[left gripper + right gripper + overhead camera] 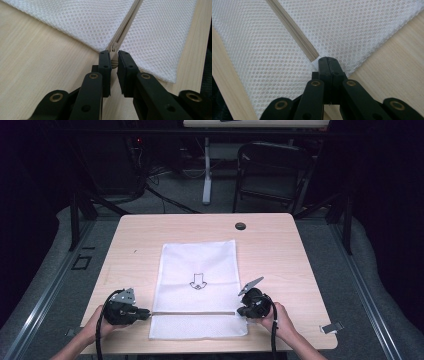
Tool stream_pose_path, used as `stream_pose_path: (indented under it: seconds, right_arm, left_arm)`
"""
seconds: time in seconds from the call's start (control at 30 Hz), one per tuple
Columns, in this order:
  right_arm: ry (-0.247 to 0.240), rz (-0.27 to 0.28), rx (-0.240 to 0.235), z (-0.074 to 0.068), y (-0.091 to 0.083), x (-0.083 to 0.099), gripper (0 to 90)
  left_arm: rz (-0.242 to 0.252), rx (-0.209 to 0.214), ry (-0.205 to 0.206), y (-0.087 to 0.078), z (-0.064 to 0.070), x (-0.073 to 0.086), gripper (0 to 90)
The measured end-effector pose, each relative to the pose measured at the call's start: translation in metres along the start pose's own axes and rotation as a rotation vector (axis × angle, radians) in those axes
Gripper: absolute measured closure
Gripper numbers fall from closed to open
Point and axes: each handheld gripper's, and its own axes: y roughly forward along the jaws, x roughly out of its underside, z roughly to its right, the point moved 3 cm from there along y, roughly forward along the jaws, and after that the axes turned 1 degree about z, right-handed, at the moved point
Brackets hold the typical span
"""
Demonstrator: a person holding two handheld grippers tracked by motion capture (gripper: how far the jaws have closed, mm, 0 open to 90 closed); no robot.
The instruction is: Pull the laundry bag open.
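Pinching mesh bag edge, right gripper closed; left gripper fingers apart around half-hidden zip pull.

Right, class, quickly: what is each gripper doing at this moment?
Left gripper: open a little, jaws either side of the zipper pull.
Right gripper: shut on the mesh bag at the zipper's end.

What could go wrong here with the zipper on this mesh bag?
The left gripper has its jaws a little apart around the zipper pull, so the small tab might slip out when tugged. The right gripper pinches only the mesh bag edge at the zipper end; thin mesh could stretch or slip free, and the bag slide along the table.
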Motion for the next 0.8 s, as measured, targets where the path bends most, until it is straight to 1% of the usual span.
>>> stream_pose_path:
  seconds: [0.07,0.1,0.17,0.2,0.23,0.27,0.3,0.33,0.37,0.4,0.43,0.47,0.5,0.53,0.57,0.6,0.63,0.67,0.7,0.73,0.77,0.8]
  right_arm:
    - [0.006,0.009,0.005,-0.001,0.001,0.000,90.0]
    - [0.006,0.009,0.005,-0.001,0.001,0.000,90.0]
    - [-0.004,0.013,0.009,-0.001,0.000,0.001,90.0]
    - [-0.010,0.015,0.008,-0.001,0.000,0.001,90.0]
    - [-0.010,0.024,0.011,-0.003,0.001,0.001,90.0]
    - [-0.033,0.018,0.017,-0.003,0.000,0.001,90.0]
    - [-0.046,0.026,0.021,-0.004,0.000,0.001,90.0]
    - [-0.054,0.046,0.022,-0.005,0.002,0.001,90.0]
    - [-0.076,0.038,0.018,-0.005,0.000,0.001,81.6]
    - [-0.076,0.038,0.018,-0.005,0.000,0.001,81.6]
    - [-0.081,0.057,-0.003,-0.006,-0.001,0.000,73.4]
    - [-0.083,0.070,0.018,-0.007,-0.002,-0.002,71.2]
    - [-0.089,0.087,0.018,-0.007,-0.003,-0.003,69.3]
    - [-0.096,0.095,0.012,-0.008,-0.007,-0.004,65.6]
    - [-0.091,0.106,0.024,-0.008,-0.012,-0.006,59.2]
    - [-0.091,0.106,0.024,-0.008,-0.012,-0.006,59.2]
    - [-0.081,0.112,0.023,-0.008,-0.014,-0.006,55.5]
    - [-0.069,0.103,0.035,-0.007,-0.018,-0.006,50.6]
    - [-0.055,0.106,0.038,-0.006,-0.024,-0.004,43.8]
    - [-0.055,0.106,0.038,-0.006,-0.024,-0.004,43.8]
    - [-0.036,0.109,0.050,-0.004,-0.027,-0.003,39.1]
    - [0.004,0.114,0.059,0.000,-0.037,0.001,30.2]
  left_arm:
    - [0.010,0.001,-0.004,0.000,0.001,0.001,81.9]
    - [0.008,-0.006,-0.004,0.000,0.001,0.001,81.9]
    - [0.009,-0.012,-0.003,0.002,0.002,0.001,81.6]
    - [0.007,-0.018,-0.008,0.002,0.003,0.002,81.6]
    - [0.015,-0.013,-0.017,0.003,0.003,0.002,81.5]
    - [0.015,-0.009,-0.020,0.004,0.003,0.003,81.3]
    - [0.016,-0.001,-0.030,0.005,0.002,0.004,81.0]
    - [0.015,0.005,-0.025,0.006,0.002,0.005,80.2]
    - [0.015,0.005,-0.025,0.006,0.002,0.005,78.1]
    - [0.018,0.016,-0.031,0.007,0.003,0.005,78.1]
    - [0.017,0.023,-0.046,0.007,0.003,0.005,69.9]
    - [0.019,0.018,-0.049,0.007,0.004,0.005,62.1]
    - [0.023,0.013,-0.051,0.006,0.005,0.004,56.7]
    - [0.036,0.016,-0.066,0.005,0.006,0.004,51.8]
    - [0.053,-0.006,-0.085,0.002,0.007,0.003,43.5]
    - [0.053,-0.006,-0.085,0.002,0.007,0.003,40.9]
    - [0.065,-0.003,-0.099,-0.002,0.007,0.002,40.9]
    - [0.071,-0.024,-0.106,-0.004,0.008,0.002,36.6]
    - [0.089,-0.048,-0.130,-0.010,0.009,0.001,30.5]
    - [0.089,-0.048,-0.130,-0.010,0.009,0.001,27.9]
    - [0.097,-0.080,-0.149,-0.015,0.010,0.000,27.9]
    - [0.111,-0.091,-0.166,-0.018,0.011,-0.001,20.4]
